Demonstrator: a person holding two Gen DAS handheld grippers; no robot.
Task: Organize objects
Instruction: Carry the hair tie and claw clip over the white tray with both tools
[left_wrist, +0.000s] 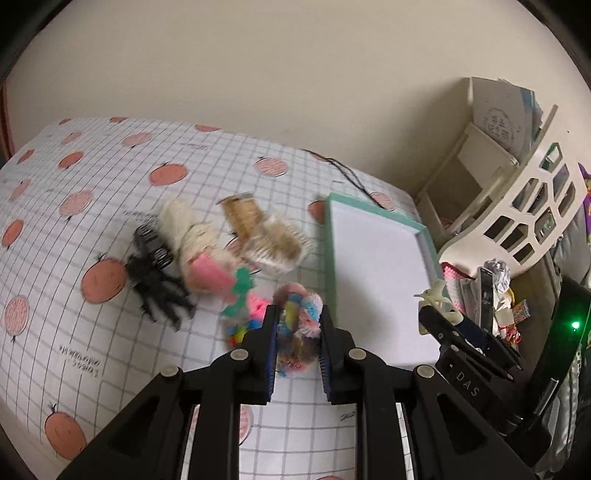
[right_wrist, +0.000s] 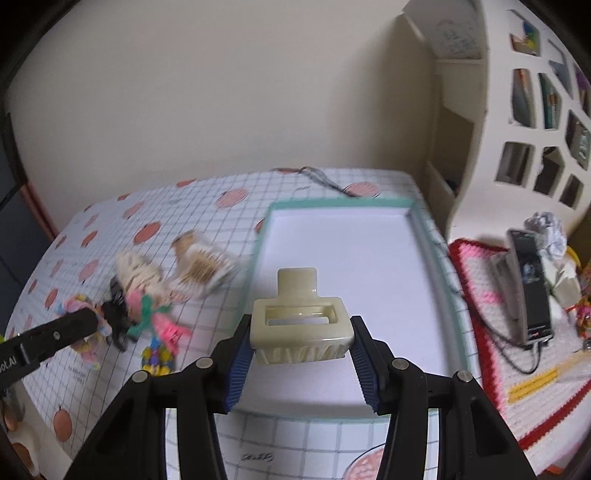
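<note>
Right wrist view, cream claw clip (right_wrist: 300, 321) clamped between fingers (right_wrist: 240, 365), left fingers (left_wrist: 271, 350) seemingly gripping pastel scrunchie (left_wrist: 301, 317)

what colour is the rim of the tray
Mint green, around a white inside: the tray shows best in the right wrist view.

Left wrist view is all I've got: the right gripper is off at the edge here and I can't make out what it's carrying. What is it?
Observer: A cream hair claw clip, clamped between the right gripper fingers, teeth facing the camera.
Operator: Where is it relative to the tray?
Observer: It is held in front of the teal-rimmed tray, lined up with the white floor; whether it touches I cannot tell.
Operator: Anything in the tray already?
Observer: No, the visible floor is bare white.
Operator: What's right of the tray?
Observer: A pink and white crocheted mat with a phone propped on it.
</note>
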